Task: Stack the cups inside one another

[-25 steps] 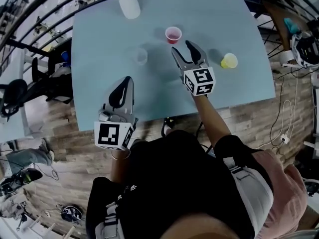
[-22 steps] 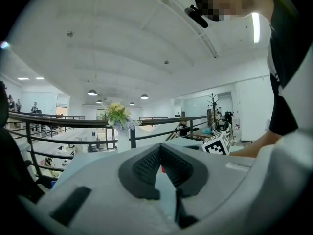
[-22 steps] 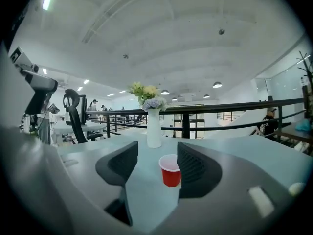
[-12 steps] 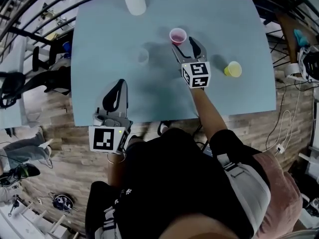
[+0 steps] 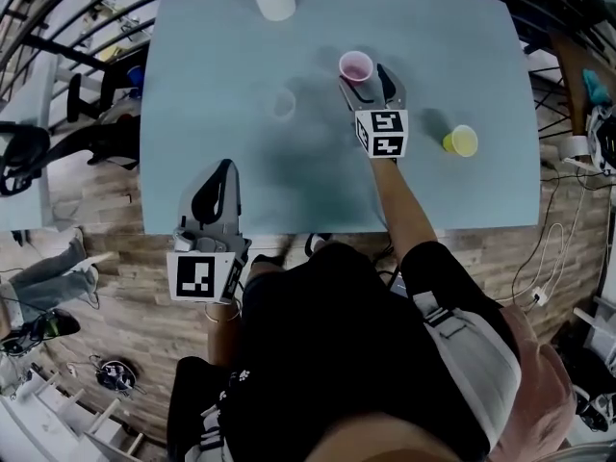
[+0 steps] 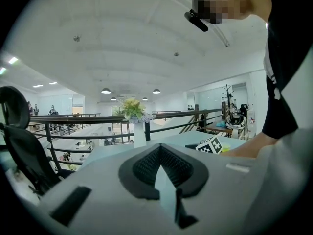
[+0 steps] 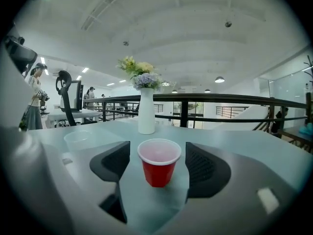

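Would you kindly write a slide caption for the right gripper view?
Right gripper, jaws just opened wider, frames an upright red cup standing untouched between their tips on the table.

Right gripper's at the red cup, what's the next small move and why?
Probably close the right gripper gently on the red cup. Its jaws have just been opening and now stand either side of the upright cup without touching it, so a squeeze should secure it.

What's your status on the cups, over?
Right claw open, just widened, red cup between its jaw tips, untouched. Left claw shut, empty. Clear cup, yellow cup stand apart; nothing blocking.
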Demonstrator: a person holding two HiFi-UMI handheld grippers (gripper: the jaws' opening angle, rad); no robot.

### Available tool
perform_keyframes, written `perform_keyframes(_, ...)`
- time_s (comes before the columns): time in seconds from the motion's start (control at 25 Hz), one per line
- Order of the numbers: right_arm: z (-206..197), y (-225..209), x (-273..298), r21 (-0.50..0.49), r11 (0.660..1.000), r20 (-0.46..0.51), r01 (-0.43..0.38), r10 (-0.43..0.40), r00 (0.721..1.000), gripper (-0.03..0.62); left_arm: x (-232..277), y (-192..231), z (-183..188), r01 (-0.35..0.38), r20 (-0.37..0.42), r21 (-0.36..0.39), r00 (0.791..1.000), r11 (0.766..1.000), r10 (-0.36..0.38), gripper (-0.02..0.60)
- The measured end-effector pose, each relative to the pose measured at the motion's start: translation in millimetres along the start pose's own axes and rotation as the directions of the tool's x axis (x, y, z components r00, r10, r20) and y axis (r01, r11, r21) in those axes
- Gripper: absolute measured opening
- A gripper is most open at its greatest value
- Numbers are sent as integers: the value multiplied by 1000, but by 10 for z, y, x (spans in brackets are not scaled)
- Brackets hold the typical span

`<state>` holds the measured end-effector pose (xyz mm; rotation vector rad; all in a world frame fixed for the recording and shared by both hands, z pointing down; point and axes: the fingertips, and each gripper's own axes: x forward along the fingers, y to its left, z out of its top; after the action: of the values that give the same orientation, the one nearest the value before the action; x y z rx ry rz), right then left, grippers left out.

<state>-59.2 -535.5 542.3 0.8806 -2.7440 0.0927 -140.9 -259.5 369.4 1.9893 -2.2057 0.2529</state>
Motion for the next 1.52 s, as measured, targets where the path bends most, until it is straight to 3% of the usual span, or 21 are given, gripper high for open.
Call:
perform_keyframes(0.68, -51, -33, 217, -35, 999, -20, -39, 38, 999, 321, 7, 177, -136, -37, -28, -23, 999, 999, 36, -8)
perform_keyframes(1.24, 485, 142, -134, -20, 997, 90, -70, 72, 993, 321, 4, 215, -153, -18, -3, -58, 1000, 998, 18, -8)
perform_keyframes(1.52, 799, 495, -327, -13, 990, 160, -142, 142, 977, 321, -149, 319, -183, -51, 17, -79, 998, 996, 53, -8)
